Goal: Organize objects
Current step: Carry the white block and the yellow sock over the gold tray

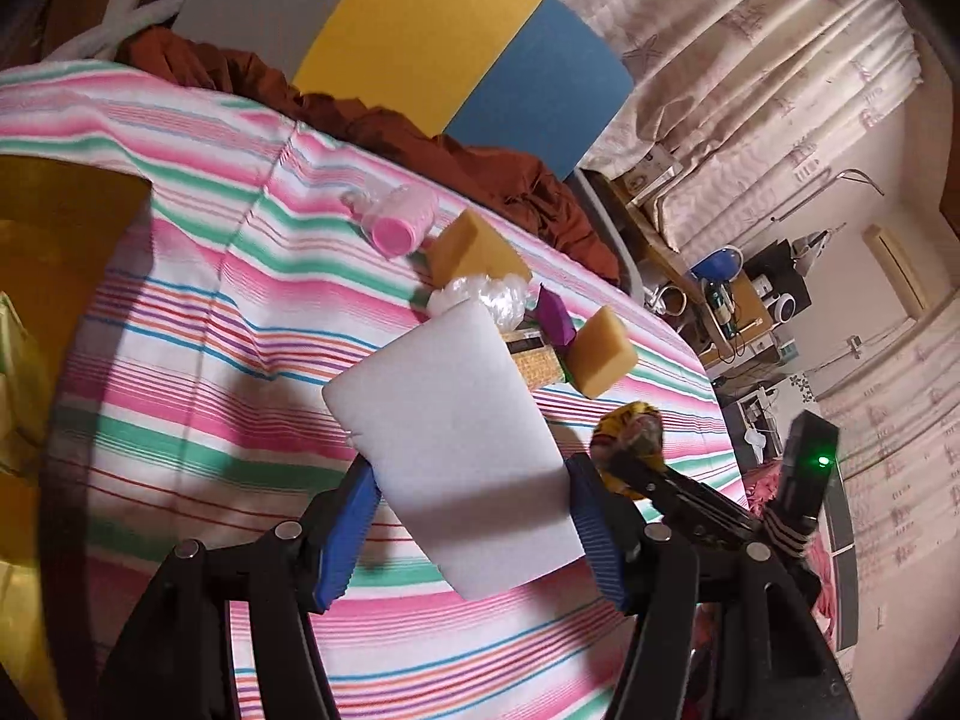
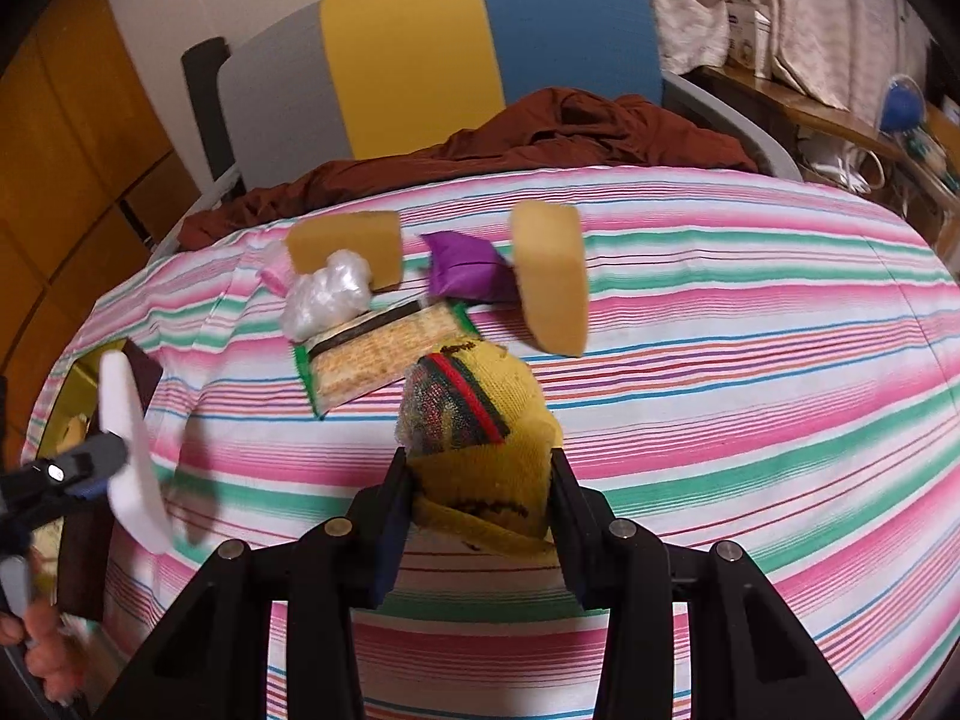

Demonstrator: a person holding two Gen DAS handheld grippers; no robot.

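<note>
My left gripper [image 1: 468,474] is shut on a white foam block [image 1: 444,414], its blue pads pressing the block's two sides above the striped cloth [image 1: 198,324]. My right gripper [image 2: 479,462] is shut on a yellow knitted sock bundle [image 2: 480,414] with a red and green band. The right wrist view shows the left gripper [image 2: 90,468] at the far left, carrying the foam block [image 2: 135,450] edge-on. Farther back on the cloth lie two yellow sponges [image 2: 345,240] [image 2: 552,282], a purple packet [image 2: 468,270], a cracker packet [image 2: 384,354], crumpled clear plastic [image 2: 327,294] and a pink bottle [image 1: 402,219].
A rust-brown garment [image 2: 570,126] is heaped at the cloth's far edge, in front of a chair back [image 2: 408,48] in grey, yellow and blue. A yellow open box [image 1: 54,252] stands at the left. Shelves with clutter and curtains [image 1: 750,90] fill the right.
</note>
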